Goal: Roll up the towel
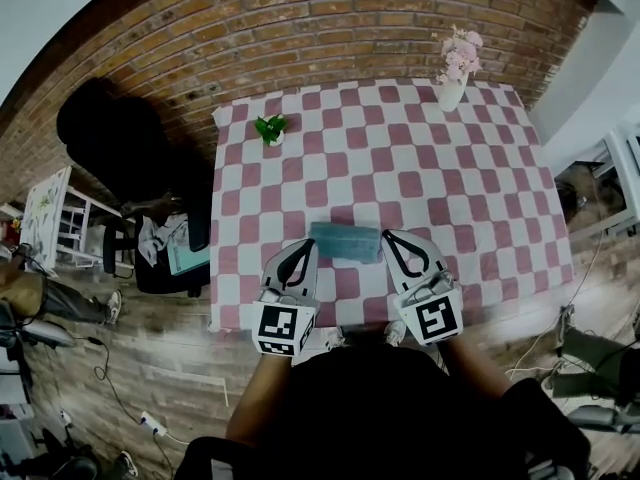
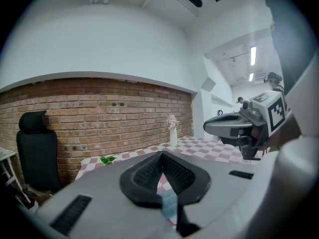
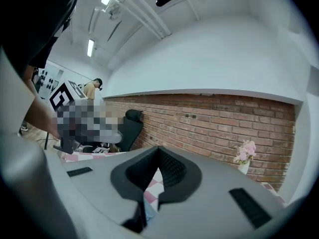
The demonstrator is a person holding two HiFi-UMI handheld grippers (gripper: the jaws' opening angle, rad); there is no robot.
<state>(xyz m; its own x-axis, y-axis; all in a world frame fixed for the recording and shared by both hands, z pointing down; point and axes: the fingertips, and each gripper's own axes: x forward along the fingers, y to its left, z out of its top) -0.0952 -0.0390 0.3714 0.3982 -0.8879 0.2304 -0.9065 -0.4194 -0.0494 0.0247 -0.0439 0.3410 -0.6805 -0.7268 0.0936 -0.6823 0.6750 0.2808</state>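
One checked table (image 1: 420,148) fills mid-frame. L gripper (image 1: 308,246) and R gripper (image 1: 392,236) hover over its near edge, tips angled toward each other. Jaws on both are pressed tight together w/ nothing held. Towel (image 1: 345,241), a compact blue bundle, lies on the table btwn the two tips. Vase (image 1: 452,90) sits at far R corner and plant (image 1: 270,128) at far L.
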